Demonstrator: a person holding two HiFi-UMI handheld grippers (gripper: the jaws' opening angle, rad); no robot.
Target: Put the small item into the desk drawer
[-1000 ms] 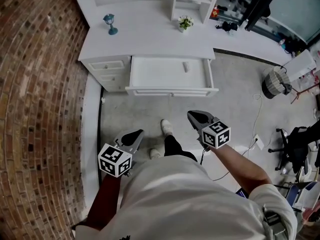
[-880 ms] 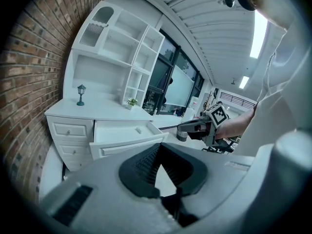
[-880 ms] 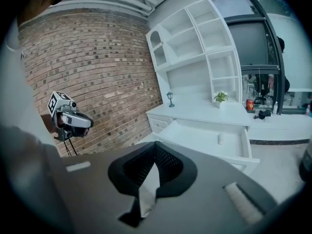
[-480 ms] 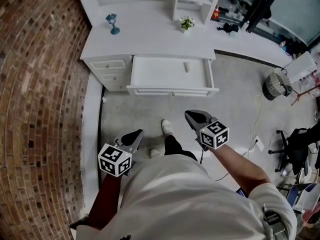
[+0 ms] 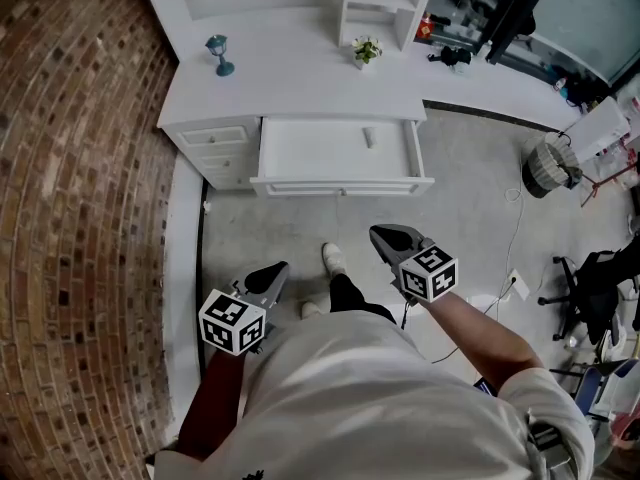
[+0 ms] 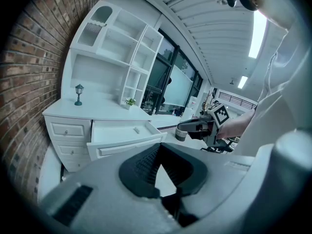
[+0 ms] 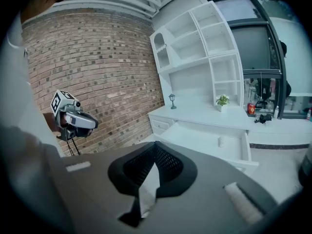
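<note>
The white desk (image 5: pixel 300 78) has its wide drawer (image 5: pixel 340 183) pulled out. A small white item (image 5: pixel 368 138) lies inside it, right of the middle; it also shows in the left gripper view (image 6: pixel 137 129) and in the right gripper view (image 7: pixel 221 141). Both grippers hang over the floor, well short of the drawer. My left gripper (image 5: pixel 265 278) is shut and holds nothing, with its jaws meeting at the tip (image 6: pixel 157 147). To the right of the person's legs my right gripper (image 5: pixel 390 238) is also shut and empty (image 7: pixel 155 145).
A brick wall (image 5: pixel 80 218) runs along the left. A blue lamp figurine (image 5: pixel 218 52) and a potted plant (image 5: pixel 365 48) stand on the desk top under a shelf unit. The person's shoes (image 5: pixel 333 256) stand before the drawer. A bin (image 5: pixel 548 165) and an office chair (image 5: pixel 590 288) are at the right.
The head camera has shifted slightly, so the desk sits a little higher in view. The right gripper has drifted slightly lower in the picture. The item lies still in the drawer.
</note>
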